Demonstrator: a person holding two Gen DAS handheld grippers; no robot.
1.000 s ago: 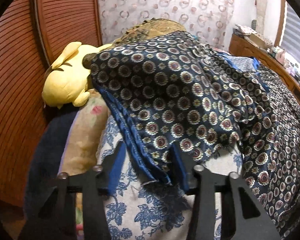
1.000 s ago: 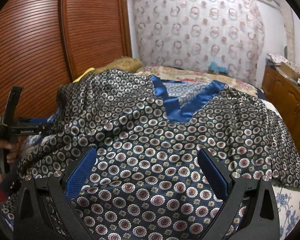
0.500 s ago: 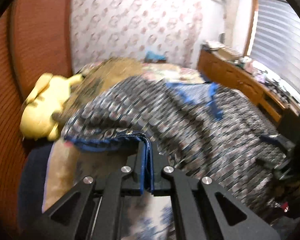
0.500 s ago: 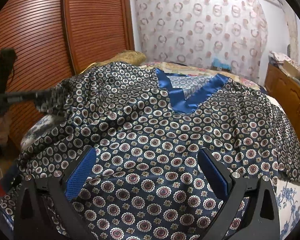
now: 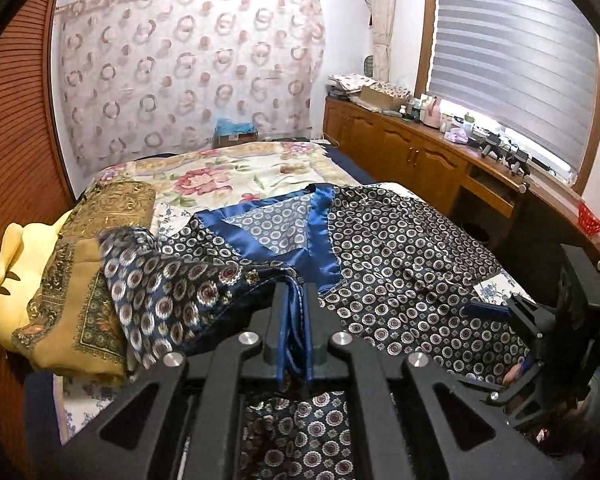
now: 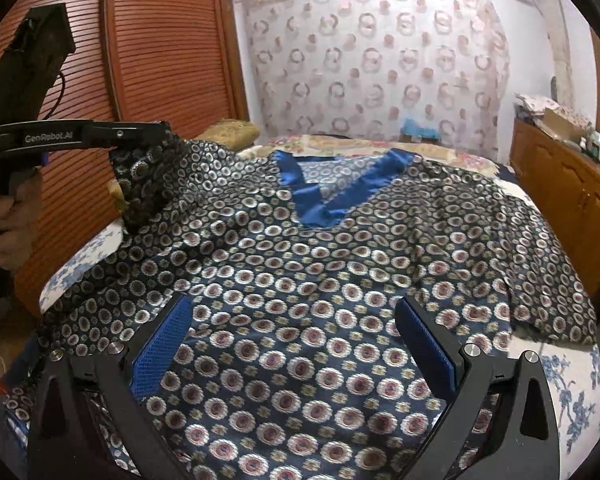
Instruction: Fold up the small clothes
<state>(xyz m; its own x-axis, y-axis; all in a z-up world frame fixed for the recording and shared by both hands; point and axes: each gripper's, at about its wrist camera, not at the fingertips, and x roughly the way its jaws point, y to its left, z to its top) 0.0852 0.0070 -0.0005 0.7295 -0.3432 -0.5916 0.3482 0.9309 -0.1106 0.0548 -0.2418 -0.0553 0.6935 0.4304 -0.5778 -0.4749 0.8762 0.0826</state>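
A navy patterned shirt [image 6: 300, 264] with a blue satin V-neck [image 6: 332, 196] lies spread face up on the bed. My left gripper [image 5: 294, 300] is shut on the shirt's left sleeve [image 5: 172, 288] and holds it lifted above the bed; it also shows in the right wrist view [image 6: 156, 136] at the shirt's left side. My right gripper [image 6: 296, 344] is open and empty, hovering over the shirt's lower front. It shows at the right edge of the left wrist view [image 5: 496, 320].
A yellow plush toy [image 5: 16, 264] and a gold patterned cushion [image 5: 84, 300] lie at the bed's left. A wooden slatted wardrobe [image 6: 148, 60] stands on the left, a wooden cabinet [image 5: 420, 152] with clutter on the right. A floral bedsheet [image 5: 236, 172] covers the far bed.
My left gripper closed on the sleeve edge, lifted it and swung right toward the shirt's middle. The right gripper stayed open over the shirt's hem.
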